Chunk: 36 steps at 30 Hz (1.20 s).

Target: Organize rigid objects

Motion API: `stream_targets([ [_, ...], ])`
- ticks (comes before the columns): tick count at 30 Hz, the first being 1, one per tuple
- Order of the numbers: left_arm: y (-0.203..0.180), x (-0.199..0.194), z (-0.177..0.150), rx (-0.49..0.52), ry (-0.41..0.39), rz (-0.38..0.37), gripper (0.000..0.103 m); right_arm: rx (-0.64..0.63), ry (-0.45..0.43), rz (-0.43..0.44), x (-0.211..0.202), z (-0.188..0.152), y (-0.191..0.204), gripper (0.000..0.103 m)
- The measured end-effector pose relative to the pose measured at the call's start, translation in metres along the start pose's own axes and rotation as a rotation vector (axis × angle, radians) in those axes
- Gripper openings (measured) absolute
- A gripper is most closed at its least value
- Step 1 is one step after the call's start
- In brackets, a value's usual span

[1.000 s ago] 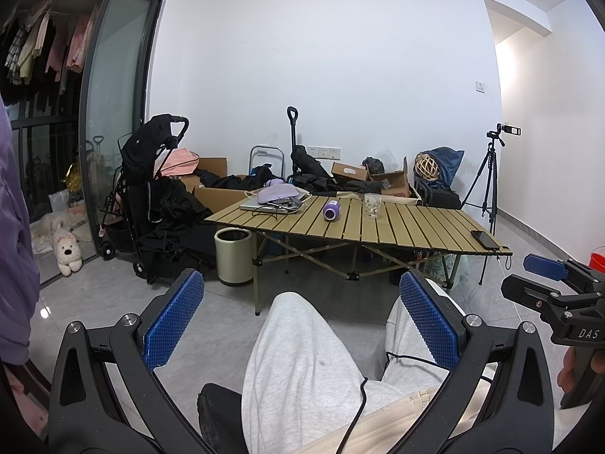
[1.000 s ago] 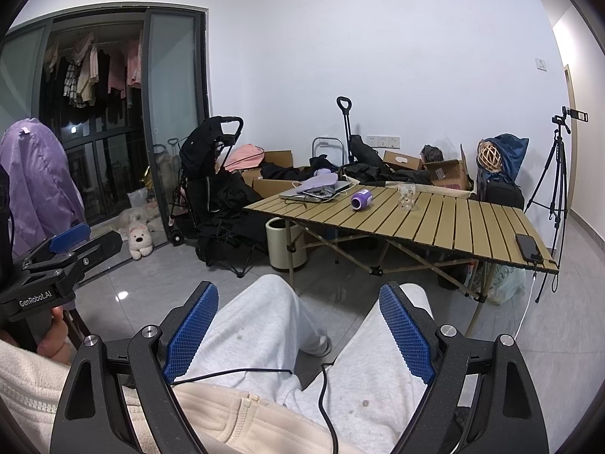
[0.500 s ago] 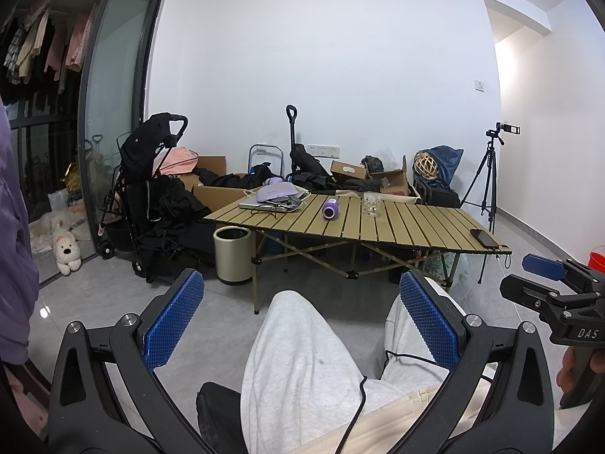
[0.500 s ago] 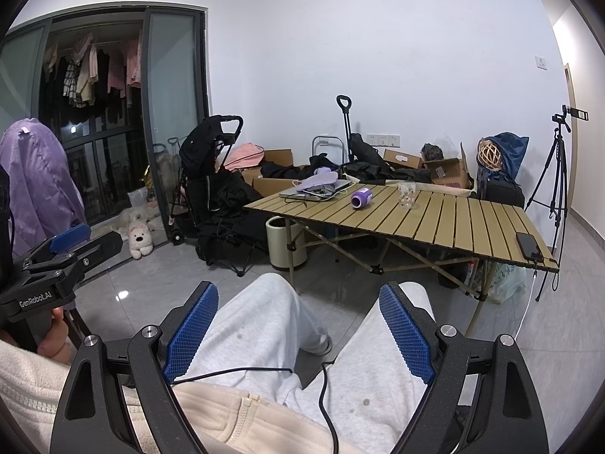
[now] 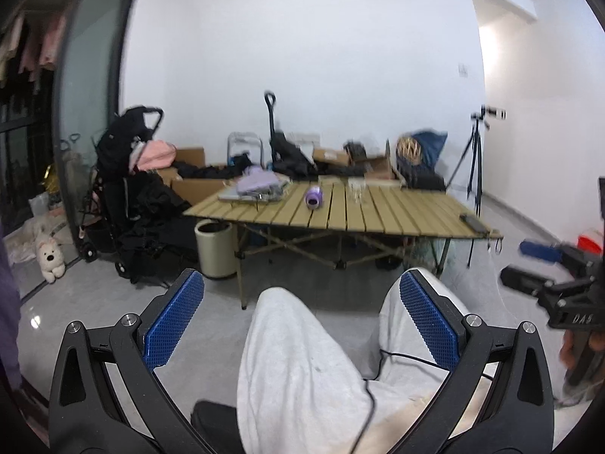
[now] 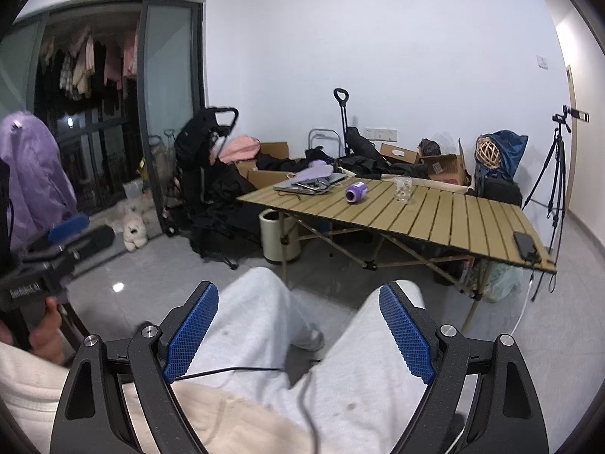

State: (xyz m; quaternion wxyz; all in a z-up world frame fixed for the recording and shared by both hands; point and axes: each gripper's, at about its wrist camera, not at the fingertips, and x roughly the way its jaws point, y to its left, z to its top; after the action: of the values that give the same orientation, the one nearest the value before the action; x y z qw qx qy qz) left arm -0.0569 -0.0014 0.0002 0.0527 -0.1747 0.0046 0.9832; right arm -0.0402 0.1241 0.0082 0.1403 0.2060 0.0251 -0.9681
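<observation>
A slatted wooden folding table (image 5: pixel 397 215) (image 6: pixel 453 212) stands across the room. On it lie a purple cylinder on its side (image 5: pixel 314 197) (image 6: pixel 356 192), a clear glass (image 5: pixel 356 189) (image 6: pixel 402 188), a laptop with purple cloth on it (image 5: pixel 253 188) (image 6: pixel 310 179) and a black phone (image 5: pixel 473 222) (image 6: pixel 525 244). My left gripper (image 5: pixel 300 310) is open and empty above the person's lap. My right gripper (image 6: pixel 298 321) is open and empty, also over the lap, far from the table.
A white bin (image 5: pixel 215 247) stands under the table's left end. A black stroller (image 5: pixel 128 189), cardboard boxes (image 6: pixel 442 164) and bags line the far wall. A tripod (image 6: pixel 556 174) stands at the right. A plush toy (image 5: pixel 49 257) lies by the glass door.
Both grippers have shifted slightly with motion blur in the left view; the table appears a little closer. Both stay open and empty.
</observation>
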Motion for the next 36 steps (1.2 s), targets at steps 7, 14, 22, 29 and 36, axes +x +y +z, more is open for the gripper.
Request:
stream_targets([
  [7,0.018,0.088,0.04,-0.018,0.05,-0.025,0.103,-0.006,0.028,-0.072,0.065,0.029,-0.045,0.091],
  [14,0.018,0.186,0.068,-0.032,0.126,-0.034,0.103,0.085,0.096,-0.006,0.145,0.067,-0.09,0.091],
  [22,0.025,0.282,0.093,-0.046,0.198,-0.031,0.103,0.14,0.171,0.011,0.249,0.105,-0.129,0.091],
  [29,0.033,0.39,0.117,-0.037,0.189,-0.059,0.103,0.176,0.209,0.07,0.367,0.135,-0.162,0.091],
  [36,0.08,0.512,0.121,-0.207,0.26,-0.038,0.103,0.203,0.299,0.072,0.534,0.153,-0.162,0.091],
])
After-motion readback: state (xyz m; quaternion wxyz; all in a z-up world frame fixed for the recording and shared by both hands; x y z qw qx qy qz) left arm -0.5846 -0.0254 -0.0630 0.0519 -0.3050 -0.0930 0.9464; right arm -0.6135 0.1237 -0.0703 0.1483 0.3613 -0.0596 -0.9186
